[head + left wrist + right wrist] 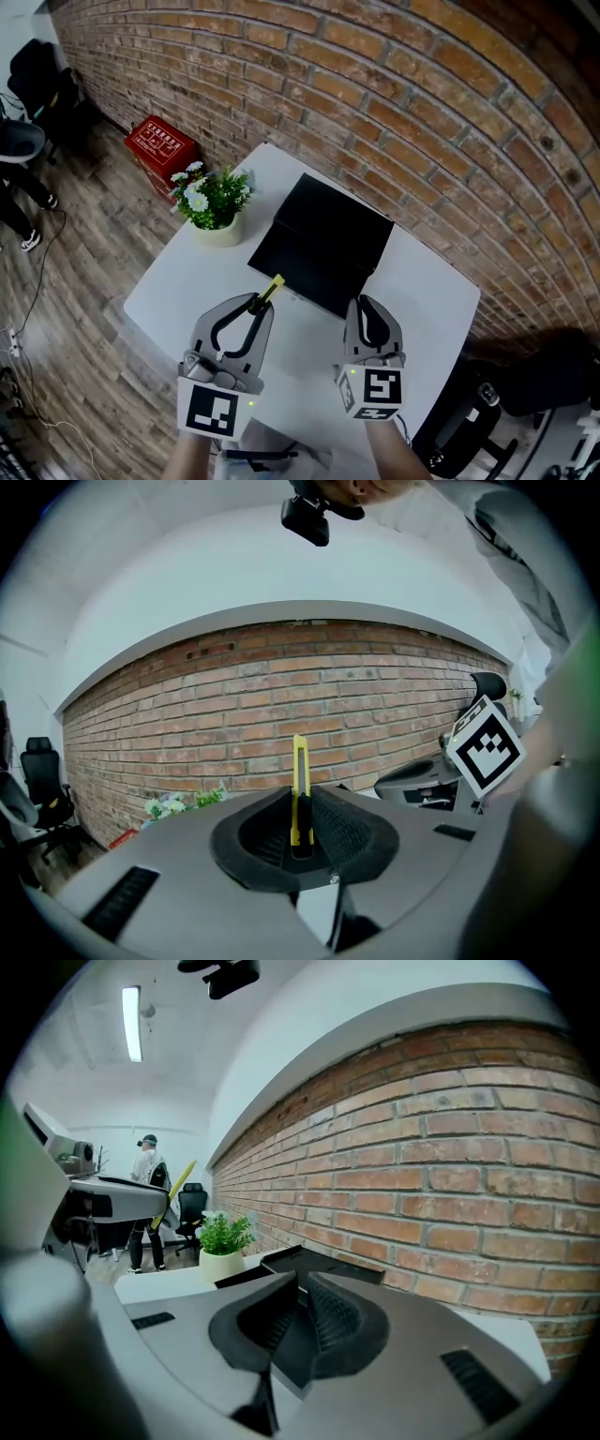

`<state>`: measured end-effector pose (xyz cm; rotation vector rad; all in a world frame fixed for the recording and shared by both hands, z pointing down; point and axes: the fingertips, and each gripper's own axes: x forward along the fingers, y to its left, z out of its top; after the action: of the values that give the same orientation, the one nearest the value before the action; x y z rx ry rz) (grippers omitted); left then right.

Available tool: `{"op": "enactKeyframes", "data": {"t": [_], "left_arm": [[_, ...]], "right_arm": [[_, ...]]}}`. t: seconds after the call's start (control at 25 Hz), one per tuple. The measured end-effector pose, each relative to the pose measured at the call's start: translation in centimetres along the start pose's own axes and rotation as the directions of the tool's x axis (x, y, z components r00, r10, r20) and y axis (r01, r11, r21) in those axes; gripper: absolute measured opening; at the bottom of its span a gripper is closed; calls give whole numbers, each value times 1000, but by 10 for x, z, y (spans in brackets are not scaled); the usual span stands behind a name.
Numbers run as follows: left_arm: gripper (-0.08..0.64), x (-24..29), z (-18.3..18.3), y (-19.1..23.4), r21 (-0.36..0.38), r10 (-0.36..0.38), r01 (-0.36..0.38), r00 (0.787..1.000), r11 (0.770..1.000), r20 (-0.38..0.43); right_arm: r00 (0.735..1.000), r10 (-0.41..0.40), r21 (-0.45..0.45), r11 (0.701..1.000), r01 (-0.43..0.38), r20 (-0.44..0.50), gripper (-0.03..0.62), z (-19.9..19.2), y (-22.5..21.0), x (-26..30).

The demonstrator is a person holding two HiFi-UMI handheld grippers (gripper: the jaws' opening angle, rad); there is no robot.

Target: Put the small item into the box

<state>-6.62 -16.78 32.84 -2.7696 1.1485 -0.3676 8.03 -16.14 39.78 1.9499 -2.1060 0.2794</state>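
Now left hand-held gripper clamped on yellow cutter; right hand-held gripper closed, empty.

A potted plant stands at the white worktop's left corner. A red case lies on the wood floor by the brick wall.

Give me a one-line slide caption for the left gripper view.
Left gripper clamps a yellow utility knife upright in front of the brick wall.
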Motion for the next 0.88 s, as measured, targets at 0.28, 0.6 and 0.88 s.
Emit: {"op": "enactKeyframes", "data": {"t": [0.28, 0.6, 0.88], "left_arm": [[67, 7, 2, -4, 26, -28, 28, 1000, 999, -8], [67, 24, -2, -6, 60, -76, 77, 997, 995, -16], [67, 59, -10, -9, 140, -176, 181, 983, 973, -47]], "right_arm": [[1000, -20, 4, 1000, 20, -6, 61, -3, -12, -5], [999, -39, 8, 999, 39, -7, 61, -4, -17, -5], [997, -76, 23, 997, 76, -13, 60, -7, -32, -5]]}}
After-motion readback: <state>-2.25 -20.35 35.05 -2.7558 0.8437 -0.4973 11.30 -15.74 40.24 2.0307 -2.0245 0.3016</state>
